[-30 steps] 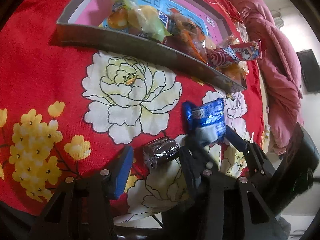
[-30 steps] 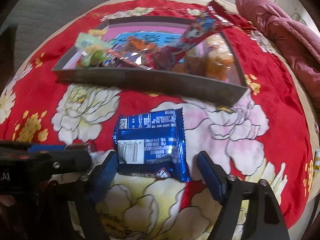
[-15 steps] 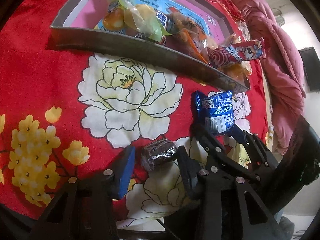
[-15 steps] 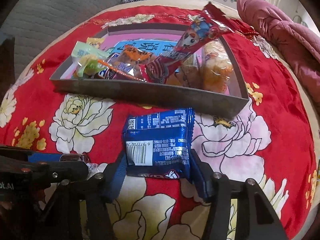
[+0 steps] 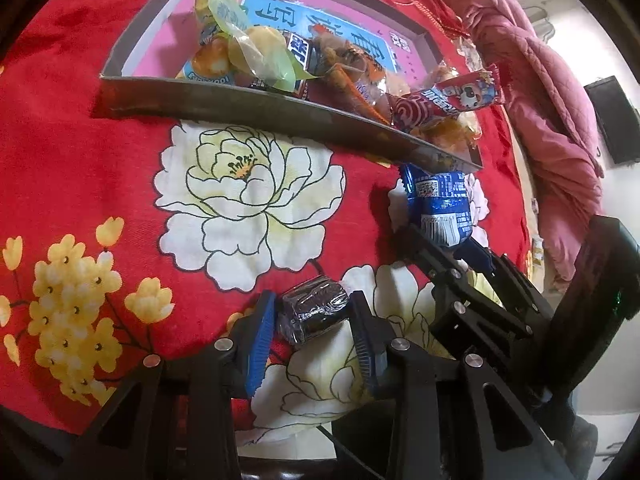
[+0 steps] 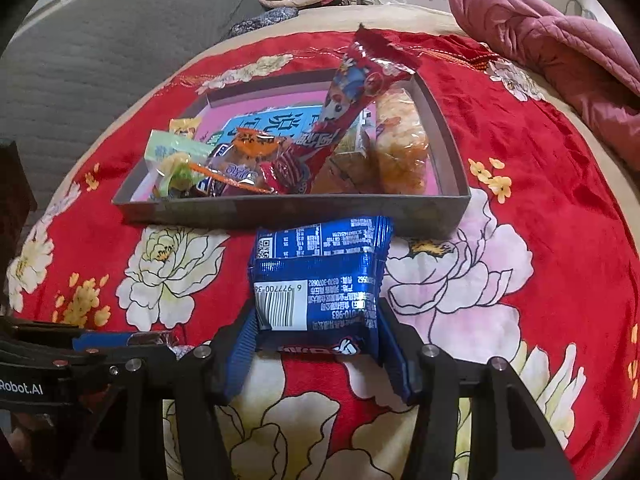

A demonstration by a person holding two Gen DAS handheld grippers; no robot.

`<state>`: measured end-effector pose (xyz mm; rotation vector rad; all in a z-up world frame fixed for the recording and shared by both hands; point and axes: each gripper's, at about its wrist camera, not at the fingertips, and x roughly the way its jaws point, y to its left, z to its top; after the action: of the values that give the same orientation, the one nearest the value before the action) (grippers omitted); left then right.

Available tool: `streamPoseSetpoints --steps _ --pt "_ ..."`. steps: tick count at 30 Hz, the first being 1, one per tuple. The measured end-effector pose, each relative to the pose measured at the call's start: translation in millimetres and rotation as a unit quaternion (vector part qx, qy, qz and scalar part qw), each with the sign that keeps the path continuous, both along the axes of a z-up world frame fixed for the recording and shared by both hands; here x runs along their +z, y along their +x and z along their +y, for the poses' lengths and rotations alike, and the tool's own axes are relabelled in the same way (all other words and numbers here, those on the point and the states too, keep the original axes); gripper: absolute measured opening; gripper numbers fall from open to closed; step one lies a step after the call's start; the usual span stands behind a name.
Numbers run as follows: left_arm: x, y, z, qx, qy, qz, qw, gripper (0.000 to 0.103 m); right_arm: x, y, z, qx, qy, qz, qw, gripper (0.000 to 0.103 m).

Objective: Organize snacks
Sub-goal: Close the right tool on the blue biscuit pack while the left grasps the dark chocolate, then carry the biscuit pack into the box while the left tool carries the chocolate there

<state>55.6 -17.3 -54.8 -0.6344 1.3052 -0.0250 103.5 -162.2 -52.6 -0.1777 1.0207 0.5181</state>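
Colours around the tray

Grey tray (image 6: 296, 210), pink-and-blue inside. Cloth (image 5: 80, 168) under it: red, white peonies, yellow blossoms. Packet (image 6: 320, 276) in front of tray: blue, white barcode. Roll (image 5: 314, 312) near it: dark, shiny. Quilt (image 6: 560, 52) beyond tray: maroon.

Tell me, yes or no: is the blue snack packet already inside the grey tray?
No, the blue snack packet sits between the right gripper fingers, in front of the grey tray wall.

At twelve o'clock the box wall (image 6: 304, 210) bars the way; red cloth (image 5: 72, 152) toward nine o'clock lies open.
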Motion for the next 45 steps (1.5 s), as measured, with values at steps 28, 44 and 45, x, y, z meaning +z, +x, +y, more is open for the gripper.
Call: streamPoseSetpoints --steps 28,44,45 --pt "40.7 -4.5 20.0 0.014 0.04 -0.054 0.9976 0.038 29.6 -15.2 7.4 0.035 0.04 -0.068 0.996 0.056" --pt "55.7 -0.1 33.9 0.026 0.075 -0.077 0.9938 0.038 42.2 -18.5 13.0 0.043 0.055 -0.103 0.992 0.056" --pt "56.6 0.3 34.9 0.026 0.079 -0.079 0.9934 0.038 42.5 -18.2 13.8 0.043 0.055 -0.104 0.992 0.056"
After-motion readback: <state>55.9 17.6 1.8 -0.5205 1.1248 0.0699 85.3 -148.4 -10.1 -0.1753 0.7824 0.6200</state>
